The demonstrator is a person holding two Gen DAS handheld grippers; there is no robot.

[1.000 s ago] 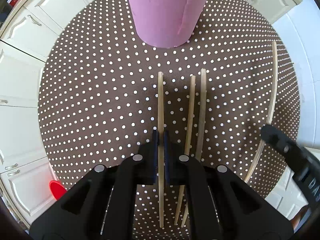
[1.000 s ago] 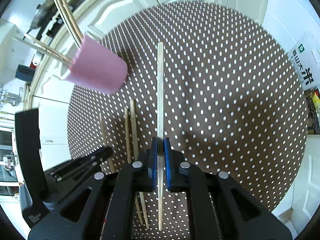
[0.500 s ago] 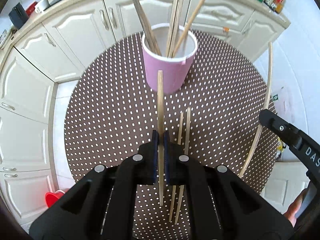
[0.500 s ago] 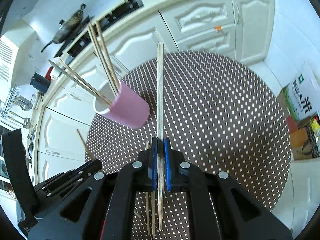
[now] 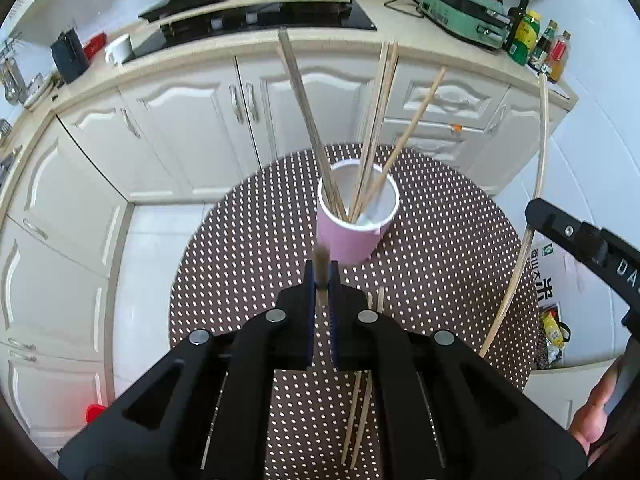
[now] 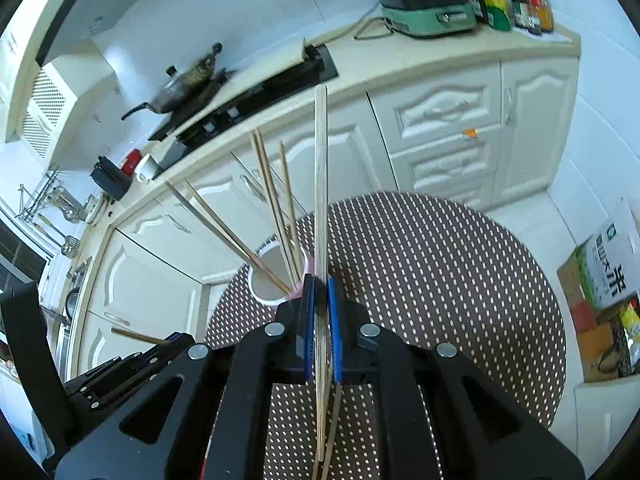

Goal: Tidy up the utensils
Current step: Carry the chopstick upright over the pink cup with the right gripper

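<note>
A pink cup (image 5: 352, 236) stands on the round dotted table (image 5: 440, 264) with several wooden chopsticks (image 5: 372, 128) leaning in it. My left gripper (image 5: 321, 276) is shut on a chopstick (image 5: 321, 264), held high above the table and pointing at the camera, short of the cup. My right gripper (image 6: 321, 292) is shut on a long chopstick (image 6: 320, 184) that stands upright; the same stick shows at the right of the left wrist view (image 5: 536, 208). Two chopsticks (image 5: 360, 400) lie on the table below my left gripper. The cup also shows in the right wrist view (image 6: 272, 280).
White kitchen cabinets (image 5: 180, 120) and a counter with a stove (image 5: 256, 16) run behind the table. A cardboard box (image 6: 604, 264) sits on the floor at the right. A red object (image 5: 94, 412) lies on the floor at the lower left.
Both grippers have lifted their chopsticks off the table and risen well above it. The cup now appears smaller and lower, with its open top visible.
</note>
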